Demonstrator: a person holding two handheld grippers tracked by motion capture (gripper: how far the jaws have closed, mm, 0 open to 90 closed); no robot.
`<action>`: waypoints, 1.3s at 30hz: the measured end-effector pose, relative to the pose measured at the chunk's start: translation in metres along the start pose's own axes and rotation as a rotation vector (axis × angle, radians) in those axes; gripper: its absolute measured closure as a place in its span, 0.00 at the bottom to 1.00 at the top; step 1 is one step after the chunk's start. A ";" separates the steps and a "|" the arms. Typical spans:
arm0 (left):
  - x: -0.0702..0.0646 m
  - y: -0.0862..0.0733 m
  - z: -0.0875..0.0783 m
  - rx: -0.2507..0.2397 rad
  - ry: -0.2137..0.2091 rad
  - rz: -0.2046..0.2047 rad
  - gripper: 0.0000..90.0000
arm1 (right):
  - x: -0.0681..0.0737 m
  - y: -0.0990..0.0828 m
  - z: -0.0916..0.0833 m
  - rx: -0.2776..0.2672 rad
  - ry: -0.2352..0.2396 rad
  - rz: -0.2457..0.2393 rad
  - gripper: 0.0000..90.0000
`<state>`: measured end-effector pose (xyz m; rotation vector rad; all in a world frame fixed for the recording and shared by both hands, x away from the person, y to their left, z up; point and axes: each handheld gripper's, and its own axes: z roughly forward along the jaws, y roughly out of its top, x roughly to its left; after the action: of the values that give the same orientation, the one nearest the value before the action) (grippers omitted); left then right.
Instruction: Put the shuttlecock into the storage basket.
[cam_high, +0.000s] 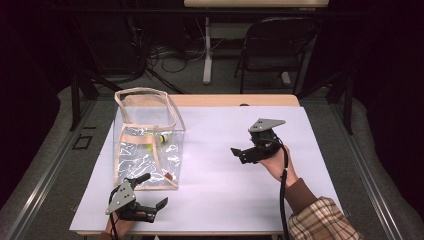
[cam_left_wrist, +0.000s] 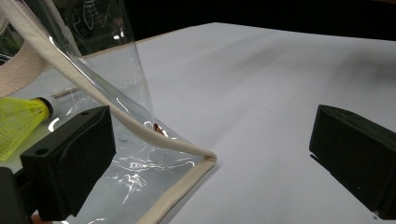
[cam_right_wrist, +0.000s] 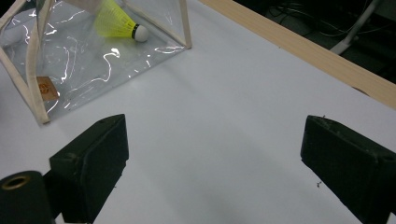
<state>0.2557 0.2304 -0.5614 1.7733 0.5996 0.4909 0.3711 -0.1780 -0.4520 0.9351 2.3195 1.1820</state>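
A clear plastic bag with beige trim stands upright on the left of the white table. A yellow shuttlecock lies inside it on the bottom, also seen as a shuttlecock through the wall and as yellow feathers up close. My left gripper is open beside the bag's near right corner, one jaw against the plastic. My right gripper is open over the table's middle right, jaws pointing left toward the bag, nothing between them.
A wooden strip runs along the table's far edge. Behind it stand a black folding chair and a white table leg with cables on the floor. White tabletop stretches between the two grippers.
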 end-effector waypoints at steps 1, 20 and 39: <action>0.000 0.000 0.000 0.000 0.000 0.000 0.00 | 0.000 -0.002 -0.001 0.002 -0.001 0.001 0.08; 0.000 0.000 0.001 0.002 0.002 -0.001 0.00 | 0.006 -0.038 -0.011 -0.022 -0.002 0.017 0.08; 0.000 0.000 0.001 0.000 0.003 -0.002 0.00 | 0.012 -0.071 -0.025 -0.065 -0.006 0.021 0.08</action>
<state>0.2561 0.2297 -0.5618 1.7727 0.6036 0.4928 0.3197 -0.2141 -0.4955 0.9401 2.2578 1.2538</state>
